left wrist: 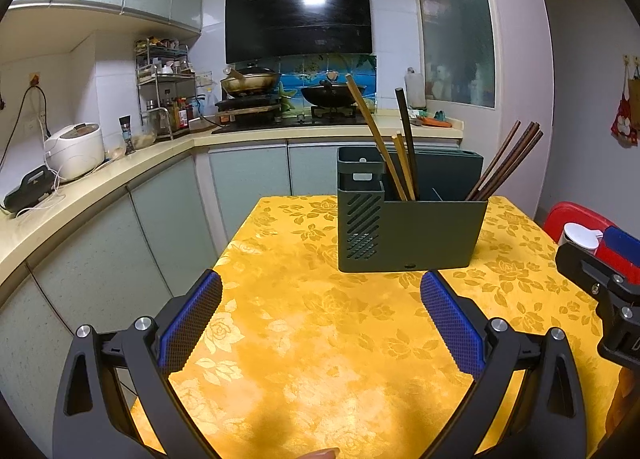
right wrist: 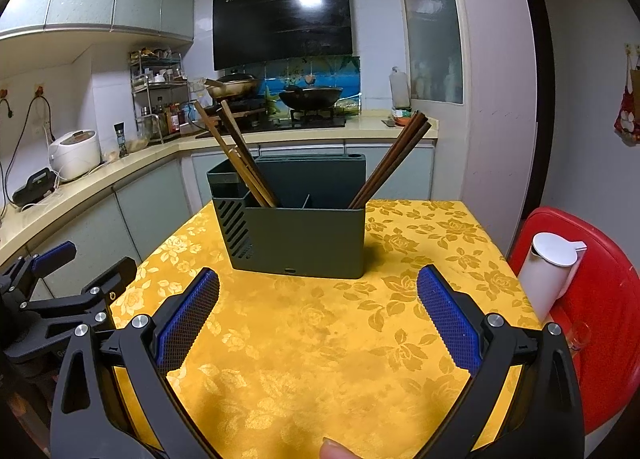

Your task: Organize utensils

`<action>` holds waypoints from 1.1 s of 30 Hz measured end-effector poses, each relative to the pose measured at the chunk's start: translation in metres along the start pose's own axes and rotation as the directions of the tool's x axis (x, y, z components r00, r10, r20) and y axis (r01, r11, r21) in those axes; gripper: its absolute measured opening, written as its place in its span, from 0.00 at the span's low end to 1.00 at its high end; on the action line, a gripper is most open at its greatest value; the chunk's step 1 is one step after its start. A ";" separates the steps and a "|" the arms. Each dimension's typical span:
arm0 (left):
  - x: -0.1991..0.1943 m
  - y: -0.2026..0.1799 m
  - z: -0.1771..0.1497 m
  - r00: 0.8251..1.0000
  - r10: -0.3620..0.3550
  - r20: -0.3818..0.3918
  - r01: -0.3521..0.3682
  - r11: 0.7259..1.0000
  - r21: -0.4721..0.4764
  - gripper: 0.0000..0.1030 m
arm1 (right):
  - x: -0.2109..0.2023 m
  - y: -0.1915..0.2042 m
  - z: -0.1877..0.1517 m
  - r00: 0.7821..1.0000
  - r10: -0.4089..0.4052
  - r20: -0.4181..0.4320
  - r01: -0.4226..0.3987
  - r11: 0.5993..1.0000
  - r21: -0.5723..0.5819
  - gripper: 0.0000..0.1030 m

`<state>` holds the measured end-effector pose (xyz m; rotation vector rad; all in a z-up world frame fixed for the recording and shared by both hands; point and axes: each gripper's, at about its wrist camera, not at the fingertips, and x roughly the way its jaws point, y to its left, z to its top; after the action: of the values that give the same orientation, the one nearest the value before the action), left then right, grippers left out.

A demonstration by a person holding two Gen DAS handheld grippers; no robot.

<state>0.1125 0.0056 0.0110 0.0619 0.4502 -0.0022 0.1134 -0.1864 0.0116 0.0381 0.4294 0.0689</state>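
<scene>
While both of your grippers hang above the yellow floral tablecloth, neither one carries anything. Your left gripper has its blue-padded fingers spread wide, nothing between them but cloth. Your right gripper is the same: fingers set wide apart, empty.

Task object: dark green utensil holder, upright on the cloth. In the left wrist view it sits at about 1 o'clock from the gripper, just beyond the fingertips and not touching them. In the right wrist view it is close to 12 o'clock, a shade toward 11, also apart from the fingertips.

Contents: one group of chopsticks in the holder's left compartment, mixed light and dark wood, leaning toward 11 o'clock in the right view. A second bundle of dark brown chopsticks stands in the right compartment, leaning toward 1 o'clock. A thin divider shows between the two compartments. The slotted side panel faces 9 o'clock.

Each gripper appears in the other's view: right one at 3 o'clock in the left view, left one at 9 o'clock in the right view.

Surroundings: white jug on a red stool at 3 o'clock, off the table edge. Your fingertip shows at 6 o'clock.
</scene>
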 end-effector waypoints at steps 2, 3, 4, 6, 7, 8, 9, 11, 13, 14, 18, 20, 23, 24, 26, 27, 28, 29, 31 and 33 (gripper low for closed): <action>0.000 0.000 0.000 1.000 -0.001 -0.002 0.001 1.000 0.005 0.93 | -0.001 0.000 0.000 1.000 0.001 0.001 -0.001 1.000 0.001 0.94; 0.000 -0.001 0.000 1.000 -0.001 -0.003 0.001 1.000 0.005 0.93 | -0.001 0.000 0.000 1.000 0.001 0.001 -0.001 1.000 0.000 0.94; 0.000 0.000 0.001 1.000 0.000 -0.002 0.000 1.000 0.005 0.93 | -0.001 0.001 0.000 1.000 0.000 0.001 0.000 1.000 0.000 0.94; 0.000 -0.001 0.000 1.000 0.001 -0.001 -0.001 1.000 0.004 0.93 | -0.001 0.001 -0.001 1.000 -0.001 0.001 0.001 1.000 0.002 0.94; 0.000 -0.001 0.000 1.000 0.001 -0.001 -0.001 1.000 0.002 0.93 | -0.001 0.001 0.000 1.000 -0.001 0.001 0.000 1.000 0.003 0.94; 0.000 -0.001 0.000 1.000 0.000 -0.001 0.000 1.000 0.004 0.93 | -0.001 0.001 -0.001 1.000 0.000 0.000 0.000 1.000 0.001 0.94; 0.000 -0.001 0.000 1.000 0.000 -0.002 0.000 1.000 0.004 0.93 | -0.001 0.001 -0.001 1.000 -0.001 0.000 0.001 1.000 0.000 0.94; 0.000 -0.001 0.000 1.000 0.001 -0.002 -0.001 1.000 0.004 0.93 | -0.001 0.001 -0.001 1.000 0.000 0.000 0.000 1.000 0.000 0.94; 0.001 -0.001 -0.001 1.000 0.000 -0.005 0.000 1.000 0.003 0.93 | -0.001 0.001 -0.001 1.000 0.000 -0.001 0.000 1.000 -0.002 0.94; 0.001 -0.001 -0.001 1.000 0.000 -0.006 0.000 1.000 0.003 0.93 | -0.001 0.001 -0.001 1.000 0.000 -0.002 0.000 1.000 -0.001 0.94; 0.001 -0.001 -0.001 1.000 0.001 -0.008 -0.001 1.000 0.003 0.93 | -0.002 0.001 -0.002 1.000 0.001 -0.003 -0.001 1.000 -0.001 0.94; 0.002 -0.001 -0.001 1.000 0.002 -0.009 -0.002 1.000 0.002 0.93 | -0.002 0.001 -0.002 1.000 0.001 -0.003 -0.001 1.000 0.000 0.94; 0.003 0.000 -0.002 1.000 0.001 -0.010 -0.001 1.000 0.001 0.93 | -0.002 0.001 -0.002 1.000 0.001 -0.002 -0.001 1.000 -0.002 0.94; 0.003 0.000 -0.002 1.000 0.001 -0.010 -0.001 1.000 0.001 0.93 | -0.002 0.001 -0.002 1.000 0.001 -0.002 -0.001 1.000 -0.001 0.94; 0.003 0.000 -0.002 1.000 0.000 -0.011 0.000 1.000 0.001 0.93 | -0.002 0.002 -0.002 1.000 0.001 -0.003 -0.001 1.000 -0.001 0.94; 0.003 0.000 -0.002 1.000 0.001 -0.011 -0.001 1.000 0.002 0.93 | -0.002 0.002 -0.002 1.000 0.001 -0.003 -0.001 1.000 -0.001 0.94; 0.003 0.000 -0.002 1.000 0.001 -0.010 -0.001 1.000 0.001 0.93 | -0.002 0.002 -0.002 1.000 0.001 -0.003 -0.001 1.000 -0.001 0.94; 0.003 0.000 -0.002 1.000 0.001 -0.010 -0.001 1.000 0.001 0.93 | -0.002 0.002 -0.002 1.000 0.001 -0.003 -0.001 1.000 -0.001 0.94; 0.003 0.000 -0.002 1.000 0.001 -0.010 -0.001 1.000 0.001 0.93 | -0.003 0.002 -0.002 1.000 0.001 -0.002 -0.001 1.000 -0.002 0.94; 0.003 0.000 -0.002 1.000 0.002 -0.011 -0.002 1.000 0.001 0.93 | -0.002 0.002 -0.002 1.000 0.001 -0.002 -0.001 1.000 -0.001 0.94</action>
<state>0.1142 0.0056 0.0084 0.0634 0.4611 -0.0004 0.1106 -0.1849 0.0112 0.0370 0.4316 0.0698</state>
